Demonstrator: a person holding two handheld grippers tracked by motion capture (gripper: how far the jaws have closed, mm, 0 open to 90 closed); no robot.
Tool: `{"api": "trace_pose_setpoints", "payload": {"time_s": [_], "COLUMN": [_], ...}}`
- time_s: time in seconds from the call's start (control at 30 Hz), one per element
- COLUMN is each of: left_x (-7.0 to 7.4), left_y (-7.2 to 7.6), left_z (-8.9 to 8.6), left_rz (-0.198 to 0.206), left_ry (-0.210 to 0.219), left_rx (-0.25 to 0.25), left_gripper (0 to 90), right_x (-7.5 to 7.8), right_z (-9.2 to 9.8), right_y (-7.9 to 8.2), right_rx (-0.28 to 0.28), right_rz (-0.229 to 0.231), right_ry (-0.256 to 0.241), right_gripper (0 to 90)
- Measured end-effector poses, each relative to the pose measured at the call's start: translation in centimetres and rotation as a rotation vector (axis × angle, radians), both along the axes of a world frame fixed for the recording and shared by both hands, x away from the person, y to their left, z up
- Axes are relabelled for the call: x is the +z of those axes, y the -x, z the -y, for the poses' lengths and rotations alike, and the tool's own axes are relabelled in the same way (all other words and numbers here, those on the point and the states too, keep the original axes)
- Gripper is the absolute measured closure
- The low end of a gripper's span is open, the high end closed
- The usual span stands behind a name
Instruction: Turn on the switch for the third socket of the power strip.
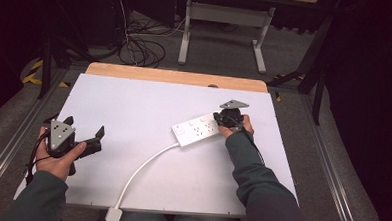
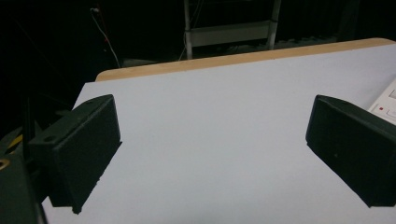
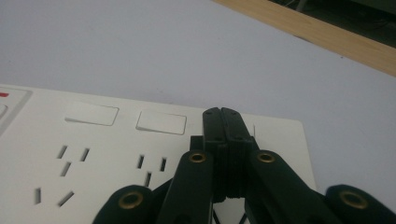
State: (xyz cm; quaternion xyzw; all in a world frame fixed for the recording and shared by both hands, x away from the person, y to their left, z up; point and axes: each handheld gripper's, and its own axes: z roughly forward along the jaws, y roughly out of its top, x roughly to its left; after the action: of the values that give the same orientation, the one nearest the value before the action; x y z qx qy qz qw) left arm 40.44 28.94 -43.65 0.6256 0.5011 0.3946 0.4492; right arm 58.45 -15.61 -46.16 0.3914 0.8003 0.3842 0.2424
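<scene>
Closed black jaws of the right gripper (image 3: 227,140) press on the white power strip (image 1: 199,129) right of frame centre. At lower left, the left gripper (image 1: 85,138) hovers, jaws wide apart. Unbraced, the strip could skid sideways on the white table (image 1: 134,103).

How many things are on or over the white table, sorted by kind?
Power strips: 1, the white power strip with its white cord.
Handheld grippers: 2, the left gripper and the right gripper.
Total: 3
</scene>
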Motion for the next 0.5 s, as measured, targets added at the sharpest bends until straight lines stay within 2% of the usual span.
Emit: {"api": "trace_pose_setpoints", "payload": {"time_s": [0.37, 0.5], "left_x": [0.0, 0.0], "left_y": [-1.3, -1.6], "left_z": [1.2, 1.2], "left_rz": [0.000, 0.002], "left_ry": [-0.005, 0.002], "left_rx": [-0.049, -0.049], "left_gripper": [3.8, 3.8], "right_x": [0.8, 1.2], "right_z": [1.7, 2.3], "right_y": [1.5, 2.1], "right_rx": [-0.011, -0.017], "right_rz": [0.016, 0.025], "right_ry": [-0.038, -0.055], "right_gripper": [90.0, 90.0]}}
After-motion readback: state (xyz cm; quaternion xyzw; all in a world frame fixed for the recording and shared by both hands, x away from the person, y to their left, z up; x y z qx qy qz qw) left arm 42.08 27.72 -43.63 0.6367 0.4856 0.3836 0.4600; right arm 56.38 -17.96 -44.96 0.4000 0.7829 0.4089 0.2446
